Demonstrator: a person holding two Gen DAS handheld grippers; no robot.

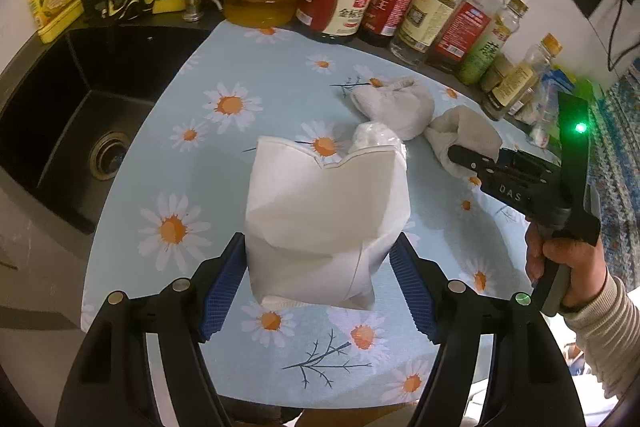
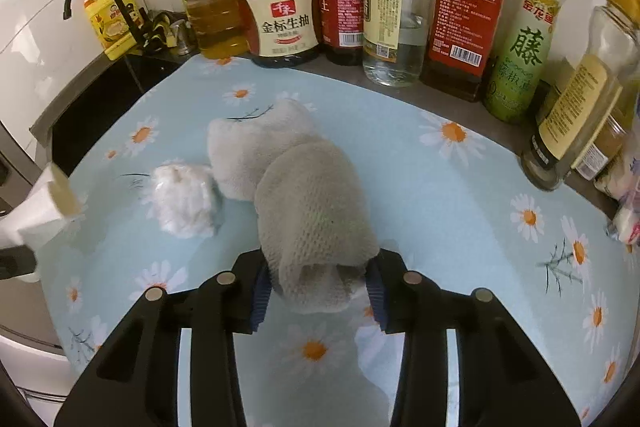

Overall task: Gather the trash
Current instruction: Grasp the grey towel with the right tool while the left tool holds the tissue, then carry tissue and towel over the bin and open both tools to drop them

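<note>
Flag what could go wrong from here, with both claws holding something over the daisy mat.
1. The left claw pinches the white paper bag low down; its open top is already creased and may fold shut before anything goes in.
2. The right claw grips only the near end of the grey cloth; the rest could drag the crumpled white wad beside it.
3. The bottles stand close behind; a wide swing could tip one.
</note>
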